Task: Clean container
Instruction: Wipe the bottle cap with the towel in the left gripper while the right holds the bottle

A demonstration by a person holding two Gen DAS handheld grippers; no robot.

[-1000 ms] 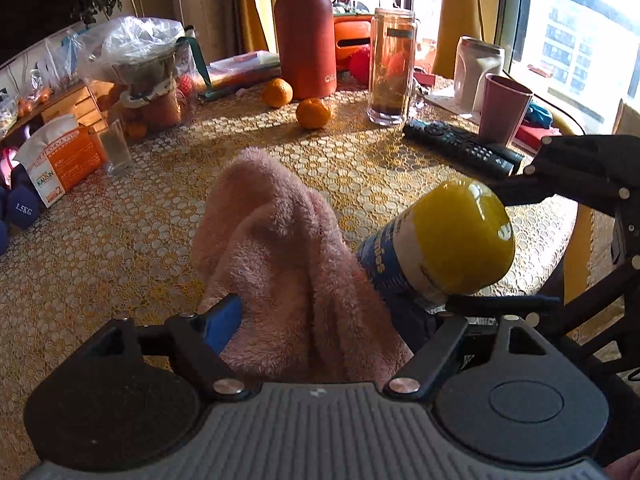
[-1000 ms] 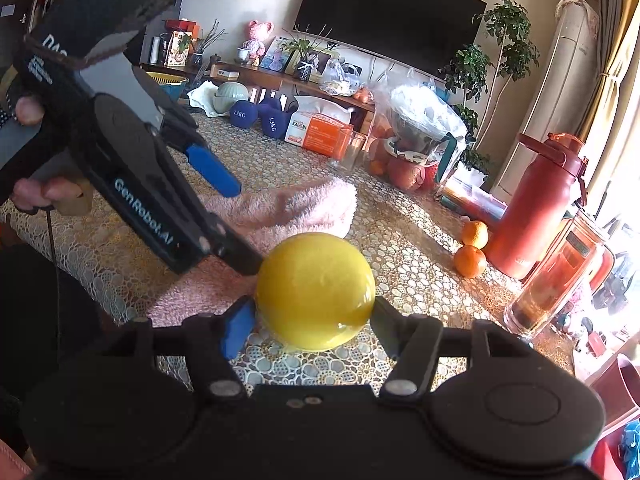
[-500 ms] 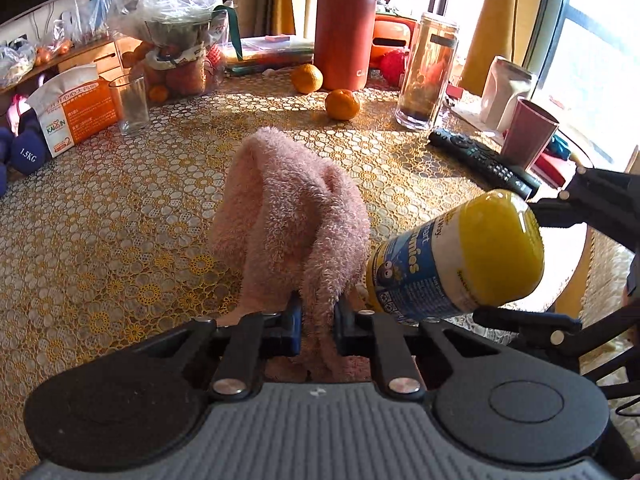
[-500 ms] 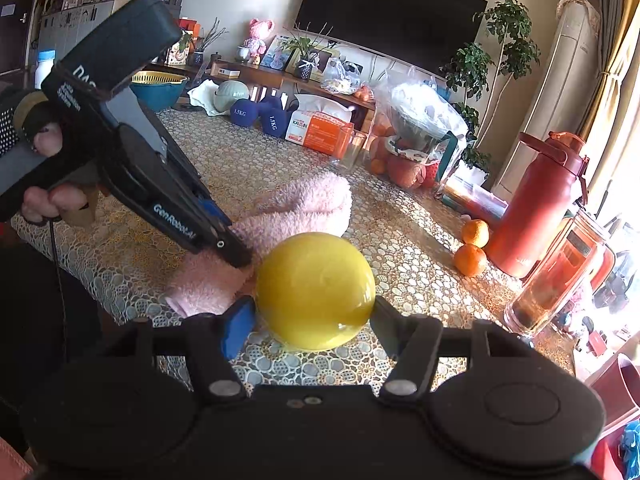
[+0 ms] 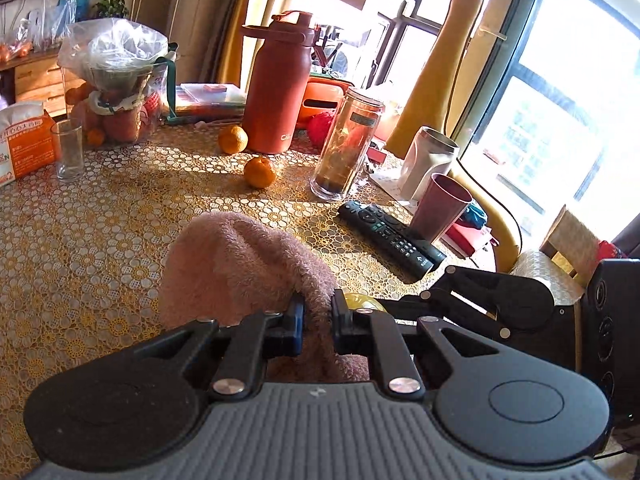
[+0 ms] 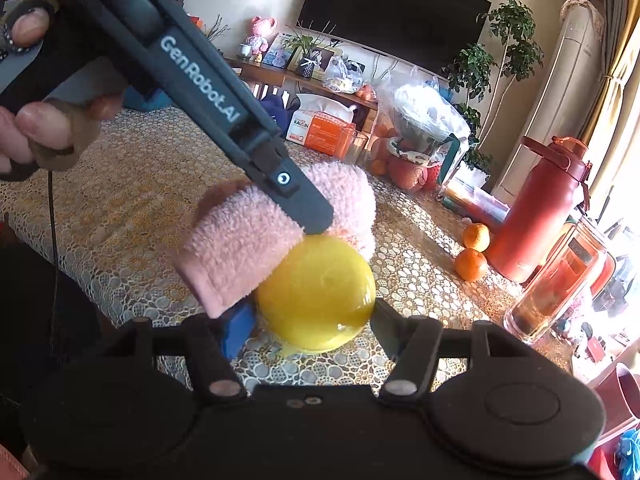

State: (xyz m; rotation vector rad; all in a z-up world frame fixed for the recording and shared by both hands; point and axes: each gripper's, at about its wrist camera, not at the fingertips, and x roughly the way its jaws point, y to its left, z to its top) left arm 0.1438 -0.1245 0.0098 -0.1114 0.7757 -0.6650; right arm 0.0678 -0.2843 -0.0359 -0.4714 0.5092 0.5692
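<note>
A fluffy pink towel [image 5: 240, 264] hangs lifted off the table, pinched in my left gripper [image 5: 318, 320], which is shut on a fold of it. In the right wrist view the towel [image 6: 240, 248] drapes against the upper left of a container with a round yellow lid [image 6: 316, 292]. My right gripper [image 6: 314, 316] is shut on that container, which is held on its side with the lid facing away from me. In the left wrist view only a sliver of the yellow lid [image 5: 360, 300] shows behind the left fingers. A person's hand [image 6: 40, 132] holds the left gripper's handle.
On the gold lace tablecloth [image 5: 100, 240] stand a red flask [image 5: 280, 88], two oranges [image 5: 260, 171], a tall glass jar [image 5: 344, 148], a remote [image 5: 390, 236], a pink cup [image 5: 440, 208], a drinking glass [image 5: 70, 150] and an orange tissue box [image 5: 24, 144].
My left gripper closed on the pink towel, lifted it off the table and brought it against the yellow lid. The right gripper and container stayed put.
</note>
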